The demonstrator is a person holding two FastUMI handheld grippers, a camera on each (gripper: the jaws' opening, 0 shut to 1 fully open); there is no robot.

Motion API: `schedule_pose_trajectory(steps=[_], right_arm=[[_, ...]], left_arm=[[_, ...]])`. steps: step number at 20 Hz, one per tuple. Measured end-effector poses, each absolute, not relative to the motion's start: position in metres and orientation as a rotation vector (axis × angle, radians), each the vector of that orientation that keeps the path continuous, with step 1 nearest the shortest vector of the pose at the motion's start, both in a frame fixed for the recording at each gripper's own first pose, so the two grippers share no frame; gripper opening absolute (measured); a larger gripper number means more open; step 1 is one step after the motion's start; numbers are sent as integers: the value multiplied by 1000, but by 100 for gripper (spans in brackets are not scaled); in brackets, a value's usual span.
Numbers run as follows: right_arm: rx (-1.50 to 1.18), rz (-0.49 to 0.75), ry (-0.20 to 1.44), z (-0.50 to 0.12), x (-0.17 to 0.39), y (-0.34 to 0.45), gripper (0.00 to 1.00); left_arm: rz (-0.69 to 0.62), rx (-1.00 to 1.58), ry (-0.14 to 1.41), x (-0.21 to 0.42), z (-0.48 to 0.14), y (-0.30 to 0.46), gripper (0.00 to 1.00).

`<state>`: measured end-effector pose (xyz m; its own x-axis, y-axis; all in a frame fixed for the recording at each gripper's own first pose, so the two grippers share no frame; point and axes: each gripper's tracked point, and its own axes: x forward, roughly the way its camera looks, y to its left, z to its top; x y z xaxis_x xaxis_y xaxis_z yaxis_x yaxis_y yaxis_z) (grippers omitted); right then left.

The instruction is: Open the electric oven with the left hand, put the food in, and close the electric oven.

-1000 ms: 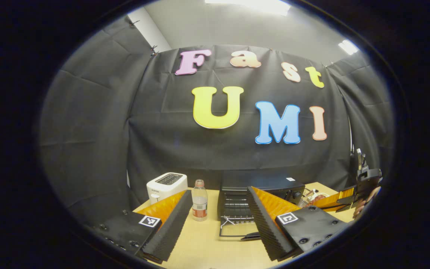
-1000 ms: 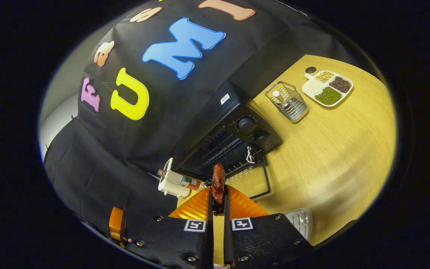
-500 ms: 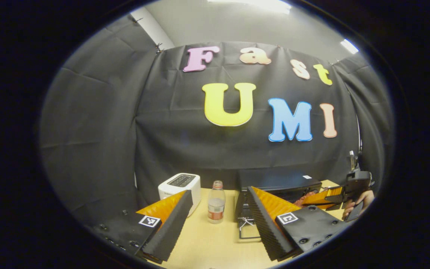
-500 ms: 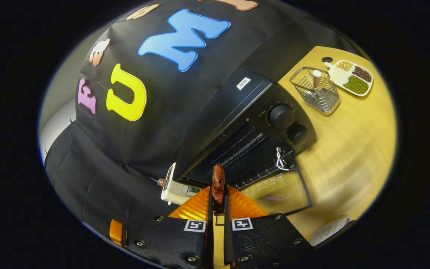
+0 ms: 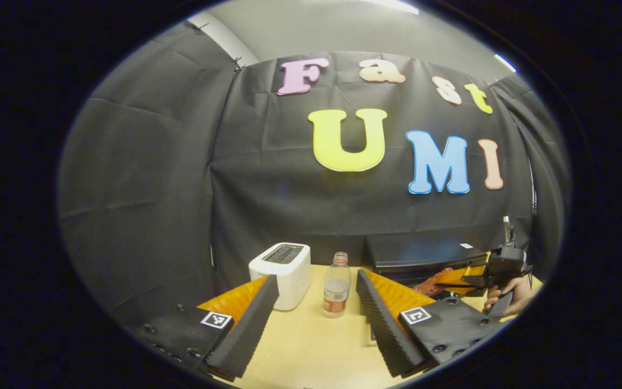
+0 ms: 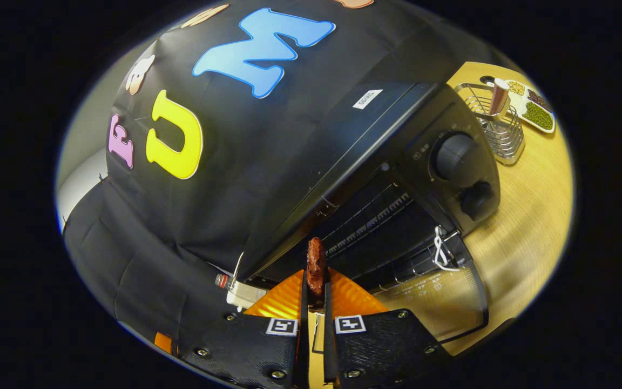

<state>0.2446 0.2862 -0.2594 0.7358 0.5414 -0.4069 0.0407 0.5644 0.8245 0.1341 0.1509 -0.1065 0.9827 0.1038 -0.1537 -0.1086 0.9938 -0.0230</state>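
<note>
In the right gripper view, a reddish-brown piece of food [image 6: 316, 265] is pinched between the two fingers of the right gripper [image 6: 315, 292], which are pressed together on it from both sides. The food is held upright just in front of the electric oven [image 6: 376, 178], at the mouth of its open cavity. The oven door [image 6: 446, 297] is folded down flat onto the table [image 6: 527, 216], and a wire rack is seen inside the oven. A wire basket [image 6: 497, 124] and a divided plate of beans [image 6: 535, 108] are found beyond the oven's knob side.

In the left gripper view, the left gripper [image 5: 316, 319] is held with its fingers spread wide and nothing between them, well apart from the oven [image 5: 424, 254]. A white toaster [image 5: 283, 267] and a clear bottle [image 5: 337, 284] stand beside the oven, the bottle between toaster and oven. The right gripper [image 5: 454, 276] is seen at the oven's front, gripped by a hand [image 5: 511, 297].
</note>
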Motion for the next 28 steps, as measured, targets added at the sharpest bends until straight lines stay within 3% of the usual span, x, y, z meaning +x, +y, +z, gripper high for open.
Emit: schedule_pose_trajectory(steps=[1, 2, 4, 10, 13, 16, 17, 18, 19, 22, 23, 28], right_arm=[[934, 323, 699, -263, 248, 287, 11], [933, 322, 701, -267, 251, 289, 11], [930, 306, 711, -276, 255, 290, 11], [868, 260, 707, -290, 259, 280, 11], [752, 231, 714, -299, 260, 274, 16], [673, 214, 727, -301, 259, 268, 31], [635, 193, 725, -304, 259, 263, 31], [605, 188, 720, -305, 258, 259, 45], [589, 186, 719, -303, 256, 257, 50], [553, 183, 704, -295, 250, 246, 77], [536, 180, 690, -289, 249, 241, 94], [441, 196, 600, -247, 228, 220, 97]], left_arm=[[109, -30, 159, 135, -107, 152, 92], [110, -28, 162, 138, -109, 152, 98], [111, -24, 161, 141, -110, 151, 100], [110, -29, 177, 145, -116, 150, 100], [112, -26, 181, 146, -117, 147, 100], [108, -16, 179, 143, -116, 142, 100], [110, -9, 179, 142, -115, 143, 98], [111, -5, 179, 143, -115, 142, 98], [111, -6, 178, 141, -114, 141, 100], [103, -15, 173, 139, -112, 134, 99], [96, -19, 170, 138, -111, 130, 100], [39, -30, 166, 142, -116, 100, 100]])
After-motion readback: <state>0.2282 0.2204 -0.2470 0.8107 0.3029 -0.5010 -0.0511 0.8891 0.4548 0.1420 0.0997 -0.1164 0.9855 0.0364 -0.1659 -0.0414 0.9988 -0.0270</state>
